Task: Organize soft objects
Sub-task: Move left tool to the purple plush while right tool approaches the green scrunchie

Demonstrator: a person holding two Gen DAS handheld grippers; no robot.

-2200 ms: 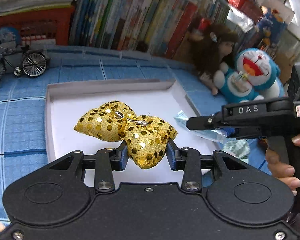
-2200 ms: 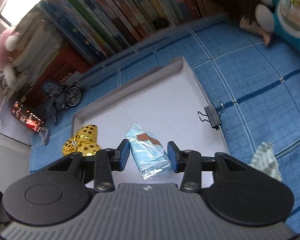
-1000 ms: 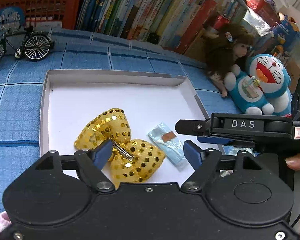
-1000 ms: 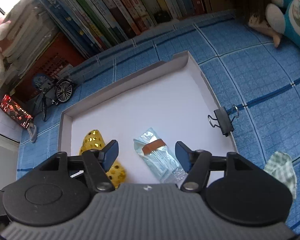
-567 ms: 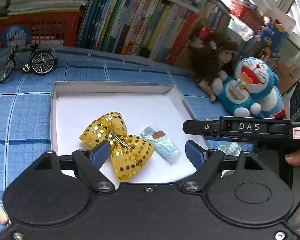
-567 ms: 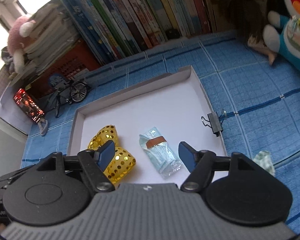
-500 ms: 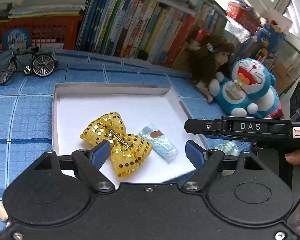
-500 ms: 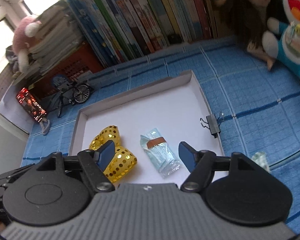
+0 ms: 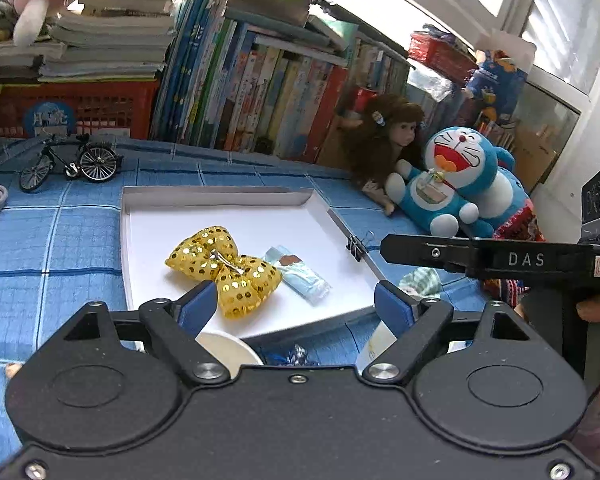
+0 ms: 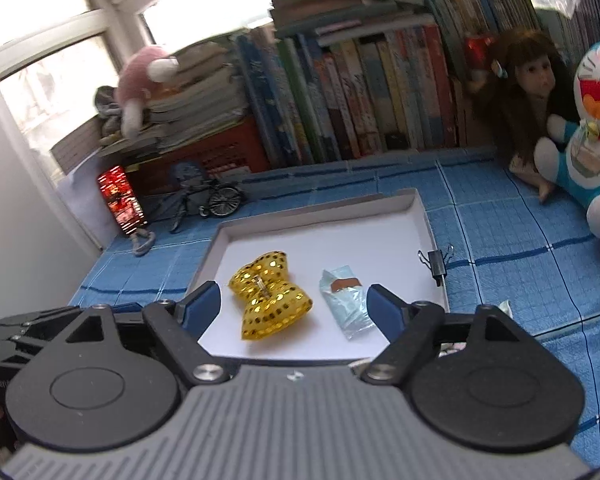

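Observation:
A gold sequined bow and a light blue packet lie side by side in a shallow white box on the blue checked cloth. My left gripper hangs back from the box's near edge, jaws opening, nothing between them. My right gripper is likewise drawn back above the near edge, jaws opening and empty. One of its black fingers crosses the right side of the left wrist view.
A black binder clip sits on the box's right rim, a green checked cloth beyond it. A white round lid and a foil sweet lie below. Blue plush cat, doll, model bicycle, books behind.
The left gripper let go of the bow and the right let go of the packet. Both then drew back and up from the box with jaws spreading wider.

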